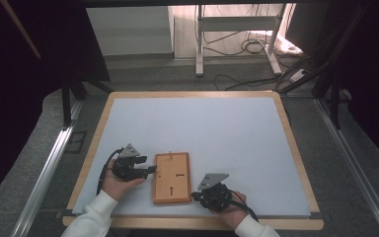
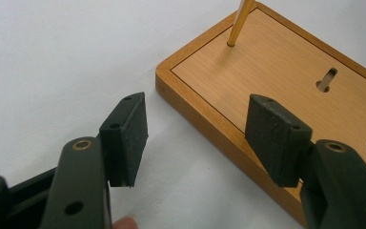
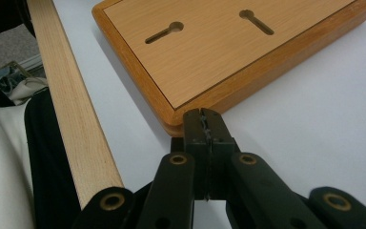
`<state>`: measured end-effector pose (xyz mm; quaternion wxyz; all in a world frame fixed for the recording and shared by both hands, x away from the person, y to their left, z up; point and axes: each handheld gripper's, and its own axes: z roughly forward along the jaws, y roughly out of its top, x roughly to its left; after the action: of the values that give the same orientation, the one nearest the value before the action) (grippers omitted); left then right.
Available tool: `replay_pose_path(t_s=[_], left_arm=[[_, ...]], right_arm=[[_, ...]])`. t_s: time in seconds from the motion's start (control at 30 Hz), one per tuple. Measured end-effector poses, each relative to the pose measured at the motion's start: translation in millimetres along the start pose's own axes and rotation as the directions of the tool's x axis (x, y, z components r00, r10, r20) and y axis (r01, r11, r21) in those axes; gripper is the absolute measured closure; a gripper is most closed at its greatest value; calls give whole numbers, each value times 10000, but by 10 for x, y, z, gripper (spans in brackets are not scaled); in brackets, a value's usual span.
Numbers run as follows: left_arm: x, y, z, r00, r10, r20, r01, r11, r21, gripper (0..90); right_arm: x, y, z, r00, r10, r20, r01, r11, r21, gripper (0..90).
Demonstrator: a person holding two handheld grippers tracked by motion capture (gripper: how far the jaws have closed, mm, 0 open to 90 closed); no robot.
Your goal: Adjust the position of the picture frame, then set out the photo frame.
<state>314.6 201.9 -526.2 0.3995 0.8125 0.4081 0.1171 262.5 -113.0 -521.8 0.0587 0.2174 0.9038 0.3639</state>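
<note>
Wooden board (image 1: 171, 178) between left gripper (image 1: 150, 169), right gripper (image 1: 194, 196)

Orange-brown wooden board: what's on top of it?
The orange-brown wooden board carries two keyhole slots and a thin upright gold peg near one end. The underside, flat on the white tabletop, is hidden.

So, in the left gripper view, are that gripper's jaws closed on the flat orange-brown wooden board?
No: the left gripper is open, its jaws apart, one over the white table, the other over the flat orange-brown wooden board's edge, without pinching it.

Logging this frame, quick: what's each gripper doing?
Left gripper: open, jaws astride the wooden board's edge.
Right gripper: closed, empty, tips at the board's corner.
</note>
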Motion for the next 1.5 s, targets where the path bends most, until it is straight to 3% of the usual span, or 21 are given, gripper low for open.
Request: replay_pose_path(t_s=[0.2, 0.3, 0.47, 0.5, 0.53, 0.57, 0.6, 0.63, 0.73, 1.07, 1.5], left_arm=[[-31, 6, -18, 9996, 249, 146, -245, 9994, -250, 399], [-39, 5, -25, 9991, 368, 224, -361, 9989, -301, 394], [-42, 4, -39, 9986, 456, 260, -446, 9983, -383, 391], [-44, 5, -40, 9985, 480, 272, -469, 9981, -393, 389], [-46, 7, -41, 9982, 522, 292, -511, 9979, -388, 389], [-52, 11, -37, 9976, 618, 312, -605, 9973, -412, 386], [-52, 11, -37, 9976, 618, 312, -605, 9973, -412, 384], [-52, 12, -34, 9973, 654, 329, -640, 9971, -418, 384], [-40, 20, -24, 9967, 737, 349, -722, 9964, -437, 380], [-43, 64, 6, 9945, 947, 440, -923, 9943, -529, 361], [-61, 269, 136, 9825, 1629, 903, -1571, 9852, -682, 320]], right_arm=[[-135, -53, -205, 9977, 143, 669, -90, 9968, -791, 900], [-282, -217, -386, 9898, 629, 1276, -501, 9936, -1016, 900], [-426, -382, -523, 9798, 1300, 1522, -1128, 9868, -1166, 860], [-471, -433, -569, 9770, 1395, 1611, -1210, 9854, -1194, 778], [-471, -433, -569, 9770, 1395, 1611, -1210, 9854, -1194, 778], [-500, -468, -598, 9738, 1386, 1800, -1169, 9851, -1263, 643], [-509, -480, -604, 9695, 1445, 1979, -1182, 9832, -1391, 571], [-509, -480, -604, 9695, 1445, 1979, -1182, 9832, -1391, 571], [-569, -496, -629, 9572, 1825, 2246, -1434, 9732, -1795, 409], [-599, -521, -648, 9544, 1839, 2351, -1406, 9718, -1893, 311], [-584, -536, -647, 9498, 1802, 2559, -1353, 9737, -1833, 257]])
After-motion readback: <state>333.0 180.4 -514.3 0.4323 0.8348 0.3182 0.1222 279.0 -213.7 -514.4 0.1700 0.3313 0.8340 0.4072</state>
